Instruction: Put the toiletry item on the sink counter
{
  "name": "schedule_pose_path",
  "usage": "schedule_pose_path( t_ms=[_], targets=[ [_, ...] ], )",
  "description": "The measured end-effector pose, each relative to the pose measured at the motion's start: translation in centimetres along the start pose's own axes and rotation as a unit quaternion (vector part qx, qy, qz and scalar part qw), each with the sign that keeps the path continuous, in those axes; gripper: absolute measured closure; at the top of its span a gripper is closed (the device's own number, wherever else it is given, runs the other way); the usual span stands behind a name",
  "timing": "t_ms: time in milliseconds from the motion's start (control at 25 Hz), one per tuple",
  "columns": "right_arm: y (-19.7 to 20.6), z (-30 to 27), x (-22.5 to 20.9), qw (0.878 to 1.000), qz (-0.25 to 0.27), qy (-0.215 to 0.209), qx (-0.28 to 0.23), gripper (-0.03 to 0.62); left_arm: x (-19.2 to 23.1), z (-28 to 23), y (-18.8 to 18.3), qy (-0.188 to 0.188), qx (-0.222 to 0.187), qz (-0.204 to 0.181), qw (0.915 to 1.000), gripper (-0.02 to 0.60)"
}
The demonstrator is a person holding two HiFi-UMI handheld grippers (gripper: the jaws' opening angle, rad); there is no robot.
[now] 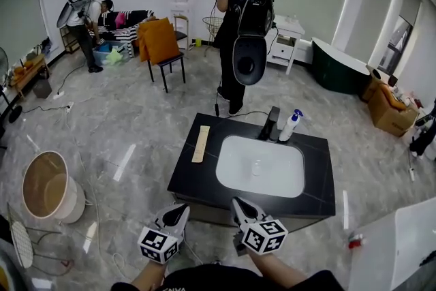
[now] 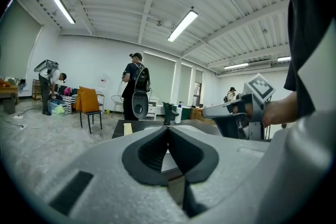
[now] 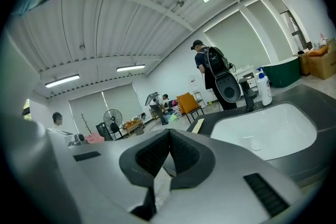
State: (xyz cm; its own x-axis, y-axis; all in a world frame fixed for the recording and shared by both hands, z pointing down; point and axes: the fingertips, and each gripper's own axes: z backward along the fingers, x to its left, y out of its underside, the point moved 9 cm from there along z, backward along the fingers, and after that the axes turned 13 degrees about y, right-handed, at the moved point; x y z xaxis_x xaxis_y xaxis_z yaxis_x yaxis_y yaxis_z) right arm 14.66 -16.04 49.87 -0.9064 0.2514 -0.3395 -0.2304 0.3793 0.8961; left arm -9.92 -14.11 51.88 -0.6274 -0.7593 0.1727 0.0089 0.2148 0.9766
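Note:
The black sink counter (image 1: 197,177) holds a white basin (image 1: 261,165). At its far edge a white bottle with a blue pump top (image 1: 291,125) stands beside the black faucet (image 1: 272,123). A pale flat strip (image 1: 201,144) lies on the counter's left part. My left gripper (image 1: 181,208) and right gripper (image 1: 237,202) hover side by side just before the counter's front edge, both shut and empty. In the left gripper view the jaws (image 2: 168,129) meet, with the bottle (image 2: 178,113) far off. The right gripper (image 3: 169,135) is shut in its own view, facing the basin (image 3: 268,126) and bottle (image 3: 264,89).
A person with a backpack (image 1: 242,17) stands just behind the counter. An orange chair (image 1: 162,44) and a second person (image 1: 87,22) are at the back left. A round tub (image 1: 48,187) sits on the floor at left. A white cabinet (image 1: 287,39), a dark tub (image 1: 340,66) and a cardboard box (image 1: 390,111) stand at right.

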Motion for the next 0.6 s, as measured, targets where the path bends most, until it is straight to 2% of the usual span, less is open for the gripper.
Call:
schedule_pose_path(
  t_ms=[600],
  targets=[
    [0.8, 3.4, -1.4, 1.0, 0.011, -0.004, 0.001, 0.595, -4.2, -0.4, 0.6, -0.001, -0.003, -0.013, 0.9999, 0.58]
  ],
)
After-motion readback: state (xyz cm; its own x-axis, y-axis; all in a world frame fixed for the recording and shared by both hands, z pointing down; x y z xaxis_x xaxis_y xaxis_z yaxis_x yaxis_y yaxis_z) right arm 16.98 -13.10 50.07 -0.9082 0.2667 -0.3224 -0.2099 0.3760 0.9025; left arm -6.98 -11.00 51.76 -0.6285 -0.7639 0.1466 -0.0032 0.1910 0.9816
